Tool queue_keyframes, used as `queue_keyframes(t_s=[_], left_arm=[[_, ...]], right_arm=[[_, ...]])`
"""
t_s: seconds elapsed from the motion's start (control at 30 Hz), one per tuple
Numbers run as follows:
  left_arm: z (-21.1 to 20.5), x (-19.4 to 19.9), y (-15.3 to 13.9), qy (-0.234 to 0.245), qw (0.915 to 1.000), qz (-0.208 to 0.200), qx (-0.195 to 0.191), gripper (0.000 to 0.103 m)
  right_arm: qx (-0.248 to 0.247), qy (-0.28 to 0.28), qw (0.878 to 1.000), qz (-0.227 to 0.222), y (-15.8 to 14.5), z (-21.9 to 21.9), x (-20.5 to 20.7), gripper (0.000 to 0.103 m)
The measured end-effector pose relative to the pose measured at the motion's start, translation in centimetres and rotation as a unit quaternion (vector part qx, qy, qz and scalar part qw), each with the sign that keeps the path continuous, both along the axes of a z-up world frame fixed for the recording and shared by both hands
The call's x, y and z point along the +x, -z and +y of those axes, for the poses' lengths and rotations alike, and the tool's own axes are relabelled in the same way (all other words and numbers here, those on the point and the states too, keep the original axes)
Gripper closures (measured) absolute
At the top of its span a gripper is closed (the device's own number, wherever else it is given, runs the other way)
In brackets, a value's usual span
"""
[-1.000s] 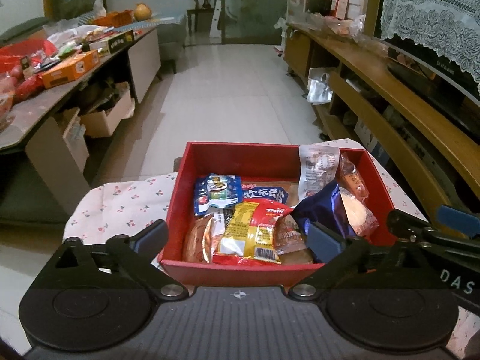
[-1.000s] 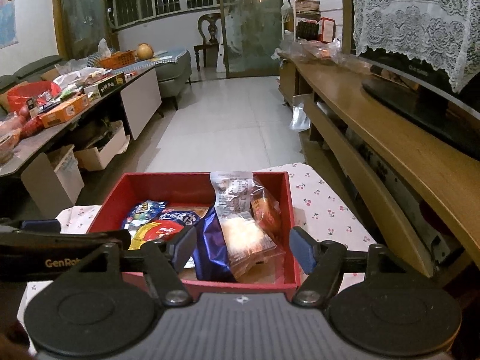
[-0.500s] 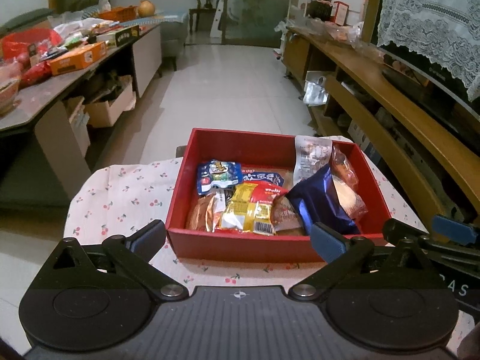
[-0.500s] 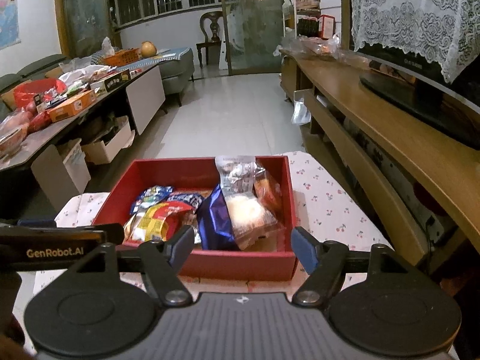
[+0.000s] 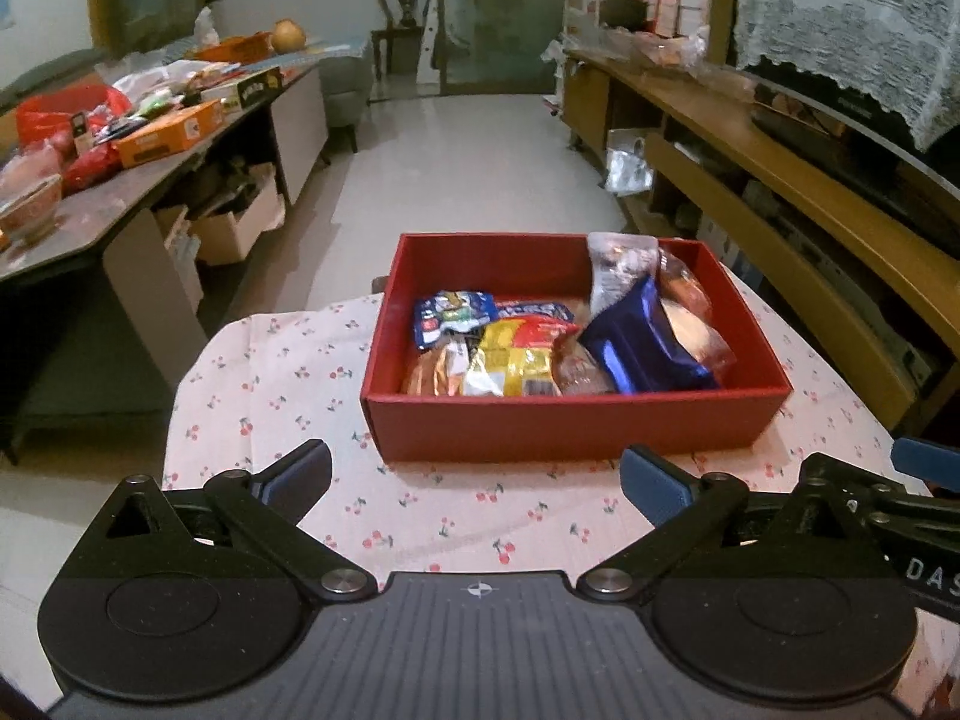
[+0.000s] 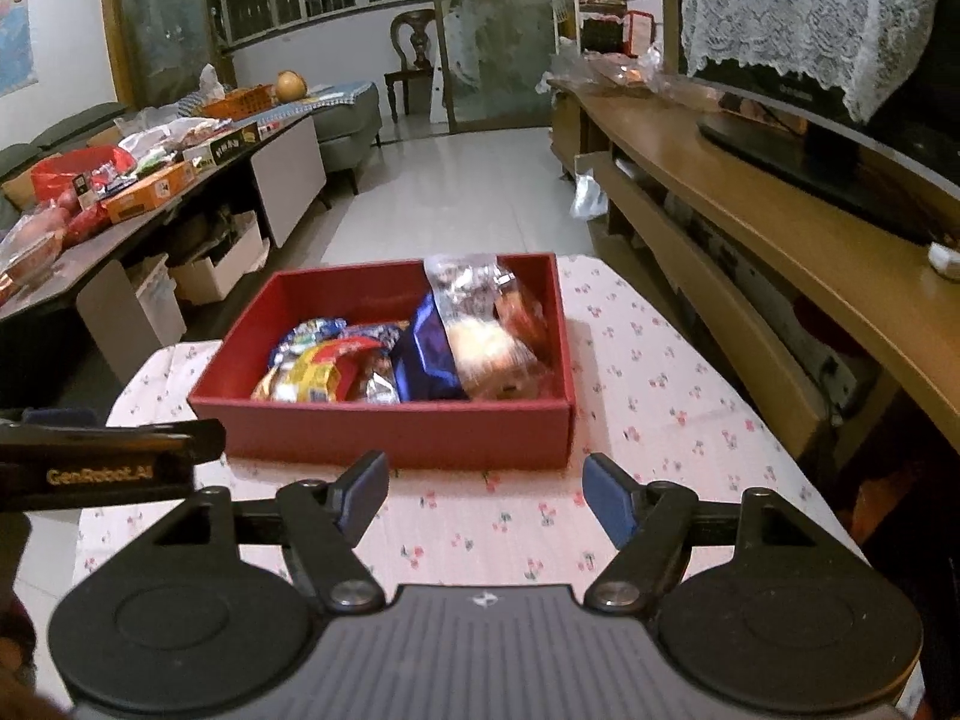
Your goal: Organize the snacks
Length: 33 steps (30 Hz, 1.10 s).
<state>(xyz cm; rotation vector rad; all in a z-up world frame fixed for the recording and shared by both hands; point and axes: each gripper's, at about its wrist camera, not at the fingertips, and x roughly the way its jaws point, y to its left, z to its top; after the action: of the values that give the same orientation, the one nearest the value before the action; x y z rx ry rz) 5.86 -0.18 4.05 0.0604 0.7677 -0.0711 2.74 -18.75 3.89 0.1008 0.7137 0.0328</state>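
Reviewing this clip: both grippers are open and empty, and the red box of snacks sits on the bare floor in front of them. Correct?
Not quite. The red box sits on a cherry-print tablecloth, not the floor; the left wrist view shows it. The left gripper and right gripper are open and empty, as stated.

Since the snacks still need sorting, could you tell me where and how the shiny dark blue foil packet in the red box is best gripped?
Grip the shiny dark blue foil packet by its raised upper edge, coming from above. It leans tilted against the clear plastic bun bag and rises above the red cardboard box's wall, so that edge looks free; its lower part is wedged among other packets.
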Motion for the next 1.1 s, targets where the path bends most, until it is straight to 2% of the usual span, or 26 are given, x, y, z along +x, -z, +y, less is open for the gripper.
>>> queue_keyframes(t_s=[0.37,0.57,1.1], left_arm=[[-0.1,-2.4,2.0,0.016,0.9992,0.036,0.001,0.000],[-0.4,-3.4,2.5,0.020,0.9987,0.044,0.016,0.000],[-0.7,-4.3,1.9,0.019,0.9995,0.023,0.011,0.000]], right_arm=[[0.001,0.002,1.000,0.012,0.8,0.1,-2.7,0.026],[0.001,-0.002,1.000,0.018,1.1,0.3,-3.4,0.026],[0.006,-0.007,1.000,0.027,1.5,0.3,-4.1,0.026]])
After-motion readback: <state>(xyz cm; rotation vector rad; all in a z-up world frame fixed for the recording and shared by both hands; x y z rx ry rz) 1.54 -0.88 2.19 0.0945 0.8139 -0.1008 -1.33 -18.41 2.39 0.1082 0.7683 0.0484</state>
